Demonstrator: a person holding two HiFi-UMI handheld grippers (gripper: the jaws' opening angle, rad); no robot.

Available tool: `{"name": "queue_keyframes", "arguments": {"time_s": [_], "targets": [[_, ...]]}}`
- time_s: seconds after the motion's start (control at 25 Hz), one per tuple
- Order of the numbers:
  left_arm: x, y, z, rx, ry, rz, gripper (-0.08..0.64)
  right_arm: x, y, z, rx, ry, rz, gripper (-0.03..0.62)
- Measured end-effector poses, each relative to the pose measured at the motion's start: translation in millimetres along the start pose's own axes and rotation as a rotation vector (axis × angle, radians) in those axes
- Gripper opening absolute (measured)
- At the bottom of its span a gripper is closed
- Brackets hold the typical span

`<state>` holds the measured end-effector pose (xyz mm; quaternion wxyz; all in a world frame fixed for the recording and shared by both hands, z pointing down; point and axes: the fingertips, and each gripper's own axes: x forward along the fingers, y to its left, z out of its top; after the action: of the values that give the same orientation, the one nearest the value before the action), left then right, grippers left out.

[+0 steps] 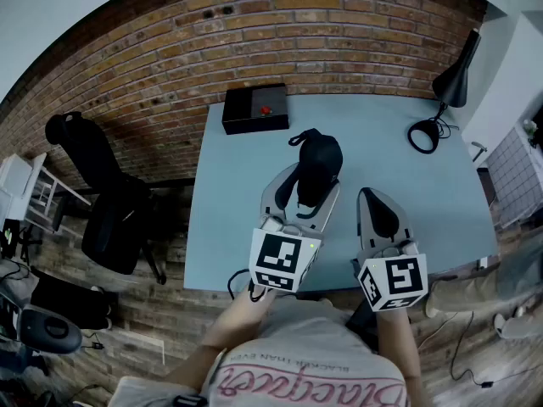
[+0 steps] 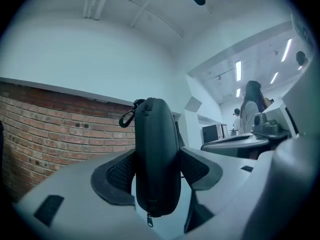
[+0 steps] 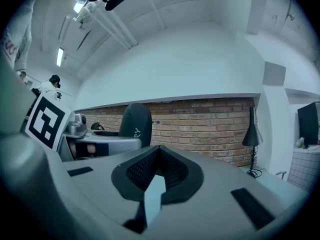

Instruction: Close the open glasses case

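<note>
A black zip-up glasses case [image 1: 319, 166] stands on end over the pale blue table [image 1: 424, 185], and my left gripper [image 1: 310, 195] is shut on it. In the left gripper view the case [image 2: 156, 154] fills the gap between the black pads [image 2: 116, 178], its two halves together, with a zip pull hanging at the bottom and a clip loop at the top. My right gripper [image 1: 378, 212] is just to the right of it, shut on nothing. From the right gripper view the shut jaws [image 3: 159, 166] point past the case [image 3: 135, 126], which is up at the left.
A black box with a red button [image 1: 254, 108] sits at the table's far left corner. A black desk lamp [image 1: 448, 91] with its cable stands at the far right. A black office chair [image 1: 110, 206] is left of the table, by the brick wall.
</note>
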<state>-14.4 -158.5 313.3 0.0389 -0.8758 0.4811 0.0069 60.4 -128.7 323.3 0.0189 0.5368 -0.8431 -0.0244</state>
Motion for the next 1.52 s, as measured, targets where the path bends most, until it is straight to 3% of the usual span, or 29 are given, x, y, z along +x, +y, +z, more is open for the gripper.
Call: {"name": "queue_keyframes", "arguments": {"time_s": [0.44, 0.6, 0.76, 0.96, 1.12, 1.52], "targets": [[-1, 3, 0, -0.002, -0.009, 0.002, 0.279, 8, 3, -2, -0.013, 0.02, -0.007, 0.017], [4, 3, 0, -0.002, -0.007, -0.008, 0.279, 12, 2, 2, -0.016, -0.02, 0.023, 0.017], [7, -3, -1, 0.009, -0.007, -0.056, 0.279, 17, 0, 13, 0.013, -0.072, 0.069, 0.017], [11, -19, -4, 0.012, 0.012, -0.151, 0.279, 34, -22, 25, -0.043, -0.074, 0.035, 0.017], [16, -30, -10, 0.015, 0.044, -0.208, 0.279, 45, -28, 25, -0.015, -0.059, 0.043, 0.017], [26, -21, -22, 0.014, 0.115, -0.211, 0.281, 51, -19, 32, -0.012, -0.103, 0.079, 0.017]]}}
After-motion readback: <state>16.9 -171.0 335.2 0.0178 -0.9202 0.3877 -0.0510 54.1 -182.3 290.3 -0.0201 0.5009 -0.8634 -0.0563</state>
